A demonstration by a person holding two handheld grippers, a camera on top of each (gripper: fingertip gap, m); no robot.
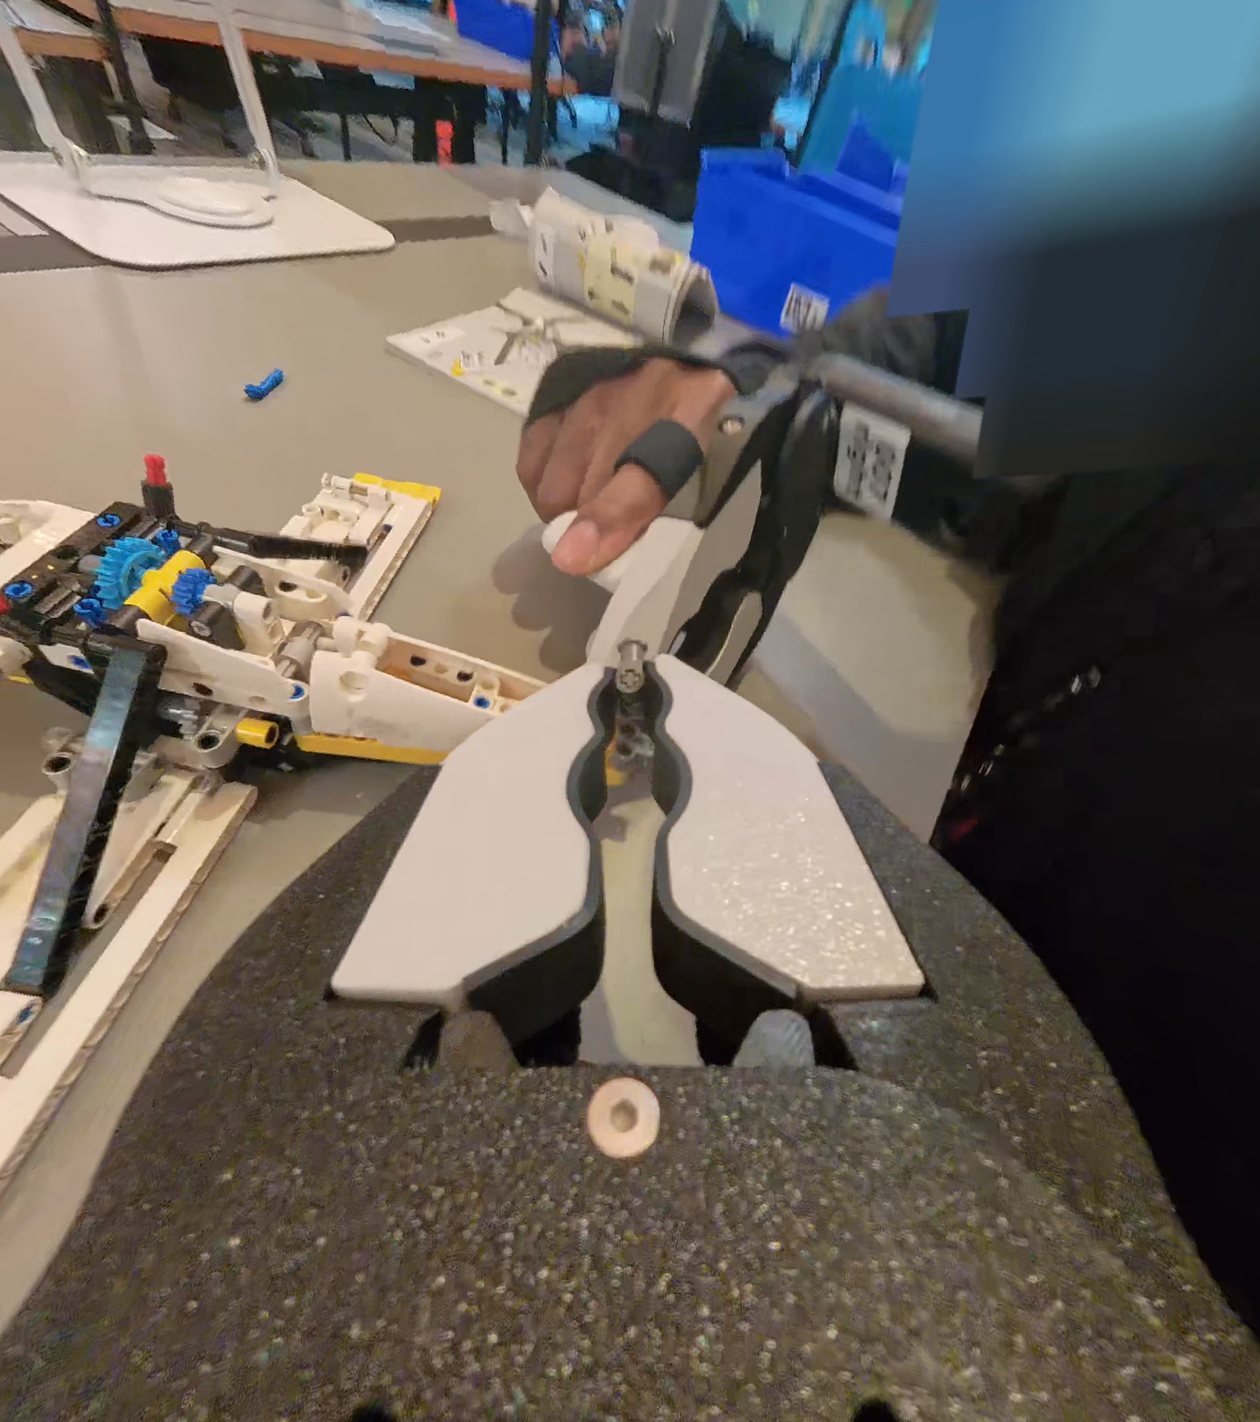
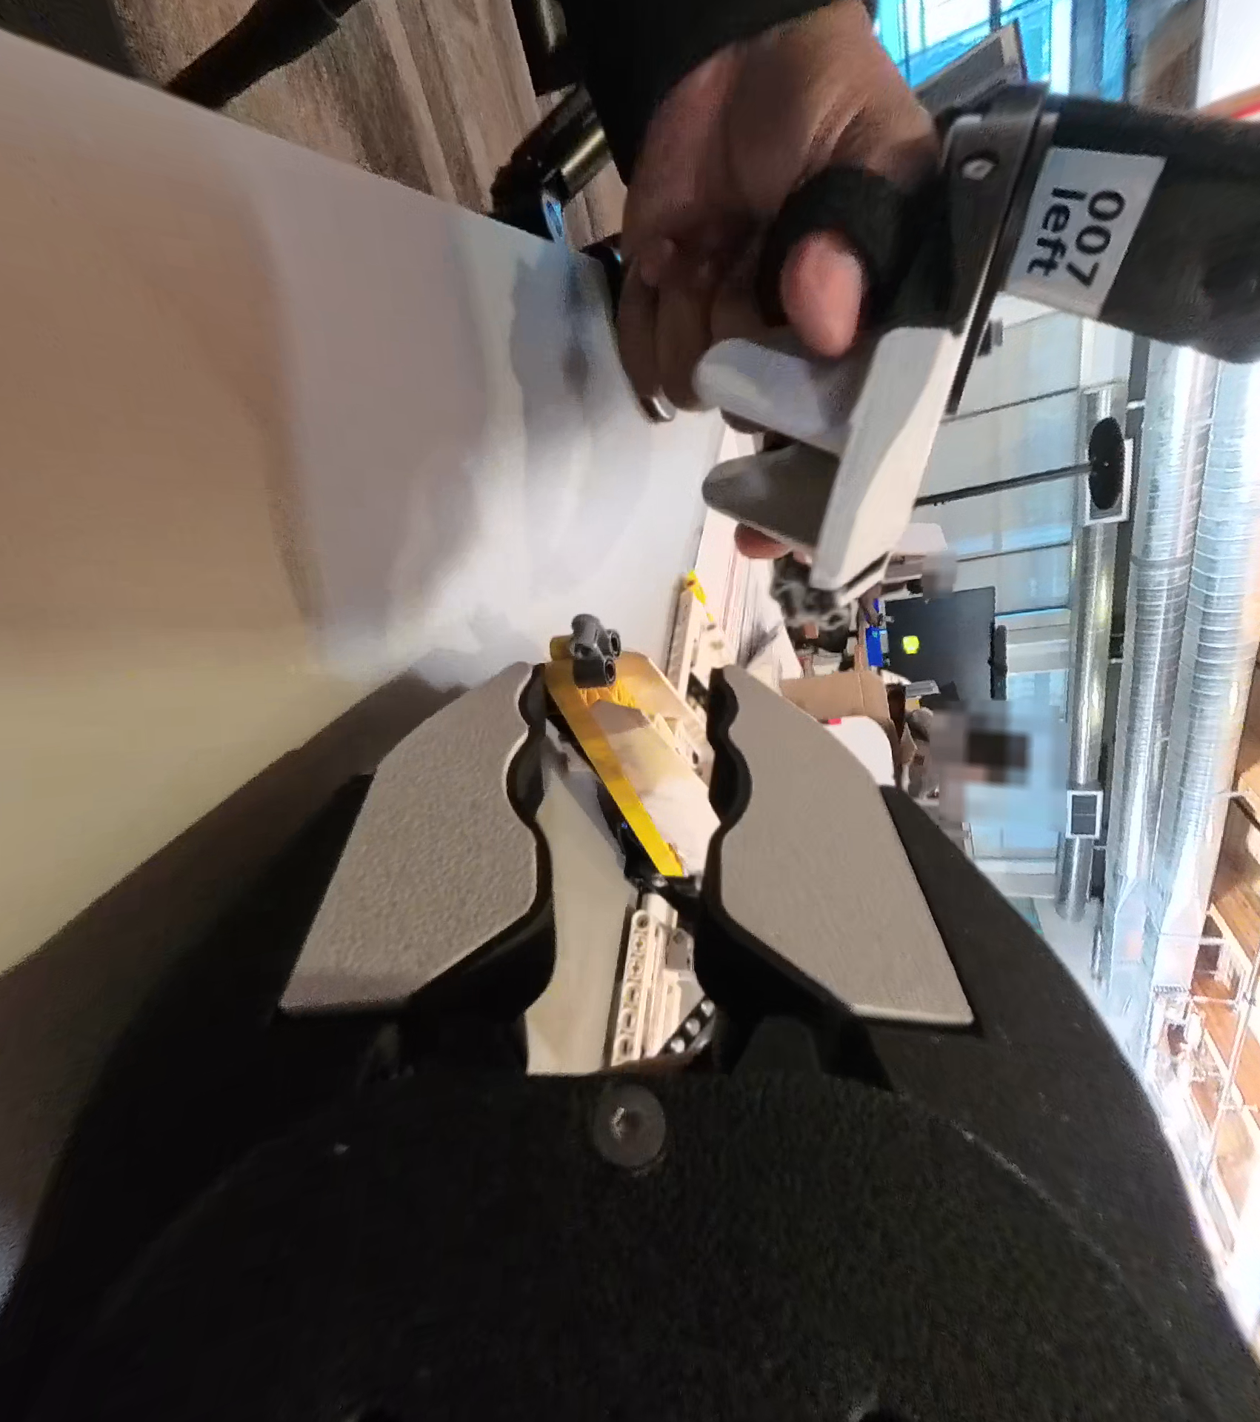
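Observation:
My left gripper is shut on a small grey pin at its fingertips, just past the tail end of a white, yellow and black brick-built model lying on the grey table. My right gripper is open, and the model's yellow and white tail lies between its fingers without being pressed. A dark grey connector sits on the tail's tip. The right gripper's white finger, held by a hand, reaches down behind the left fingertips. The left gripper also shows in the right wrist view, above the tail.
A loose blue pin lies on the table beyond the model. Instruction booklets and a rolled one lie at the back, beside a blue box. A white stand base is at the far left.

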